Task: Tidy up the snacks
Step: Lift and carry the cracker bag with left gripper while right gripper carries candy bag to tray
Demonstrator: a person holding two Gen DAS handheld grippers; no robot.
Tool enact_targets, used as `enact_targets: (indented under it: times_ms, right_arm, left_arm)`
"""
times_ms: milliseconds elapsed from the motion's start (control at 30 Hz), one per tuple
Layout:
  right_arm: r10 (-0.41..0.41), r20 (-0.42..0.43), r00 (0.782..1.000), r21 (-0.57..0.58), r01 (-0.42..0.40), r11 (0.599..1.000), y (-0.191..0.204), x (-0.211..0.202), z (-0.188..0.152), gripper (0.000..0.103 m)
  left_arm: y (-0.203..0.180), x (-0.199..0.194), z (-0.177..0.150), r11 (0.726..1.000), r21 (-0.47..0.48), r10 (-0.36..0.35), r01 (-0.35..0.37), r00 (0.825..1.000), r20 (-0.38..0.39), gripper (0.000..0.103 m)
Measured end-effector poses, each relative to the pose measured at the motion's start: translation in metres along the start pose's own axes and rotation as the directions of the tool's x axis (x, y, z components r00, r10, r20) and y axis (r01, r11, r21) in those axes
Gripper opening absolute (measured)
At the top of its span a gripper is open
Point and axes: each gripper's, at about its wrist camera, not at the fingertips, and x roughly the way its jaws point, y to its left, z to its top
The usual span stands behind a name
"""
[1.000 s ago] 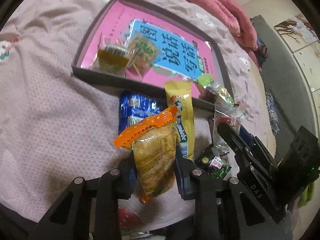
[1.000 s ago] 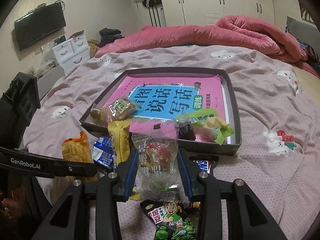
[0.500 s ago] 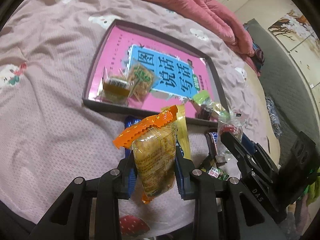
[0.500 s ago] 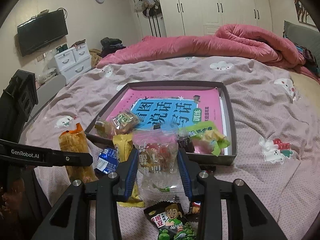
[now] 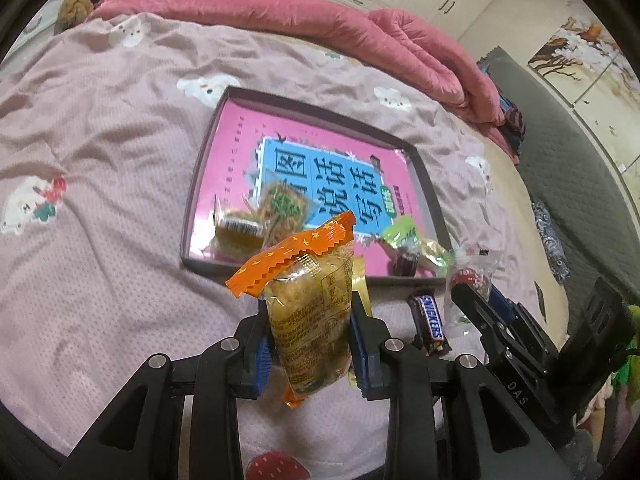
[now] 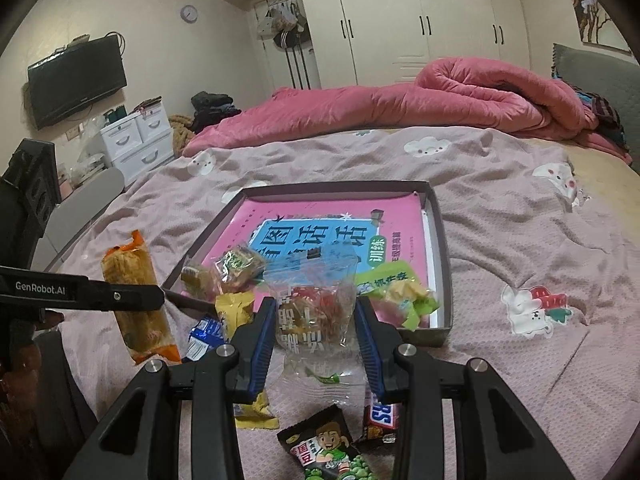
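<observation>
My left gripper (image 5: 310,328) is shut on an orange-topped yellow snack pack (image 5: 310,300), held upright above the bedsheet; the same orange pack (image 6: 134,292) shows in the right wrist view. My right gripper (image 6: 316,336) is shut on a clear bag of red-and-yellow sweets (image 6: 316,308), lifted just before the dark tray (image 6: 442,260). The tray (image 5: 196,196) holds a pink and blue book (image 5: 320,176), two small packets (image 5: 264,216) at its near left and green-wrapped snacks (image 6: 396,292) at its near right. Loose on the sheet lie a Snickers bar (image 5: 430,318), a yellow pack (image 6: 236,312), a blue pack (image 6: 204,336) and a black-green pea pack (image 6: 324,448).
A rolled pink duvet (image 6: 440,100) lies across the far side of the bed. A grey headboard (image 5: 572,168) stands to the right. White drawers (image 6: 136,144) and a wall television (image 6: 76,80) are at the far left. The sheet left of the tray is bare (image 5: 100,160).
My left gripper has risen with the orange pack, so the tray looks farther and the blue pack has dropped from its view. The right gripper tipped up slightly, still holding its bag.
</observation>
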Motion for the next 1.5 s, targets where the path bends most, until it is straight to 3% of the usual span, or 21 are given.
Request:
enact_targets:
  times_ms: [433, 833, 1500]
  right_arm:
    - [-0.022, 0.034, 0.999, 0.018, 0.022, 1.0, -0.005, -0.005, 0.006, 0.039]
    - [-0.09, 0.071, 0.993, 0.066, 0.085, 0.994, -0.019, -0.008, 0.016, 0.039]
    - [-0.124, 0.069, 0.99, 0.082, 0.118, 0.99, -0.02, -0.003, 0.022, 0.039]
  left_arm:
    - [0.0, -0.011, 0.022, 1.0, 0.006, 0.008, -0.009, 0.995, 0.099, 0.033]
    - [-0.011, -0.007, 0.041, 0.999, 0.034, 0.002, -0.007, 0.988, 0.153, 0.033]
    - [-0.027, 0.031, 0.051, 0.996, 0.091, -0.031, 0.015, 0.985, 0.172, 0.033]
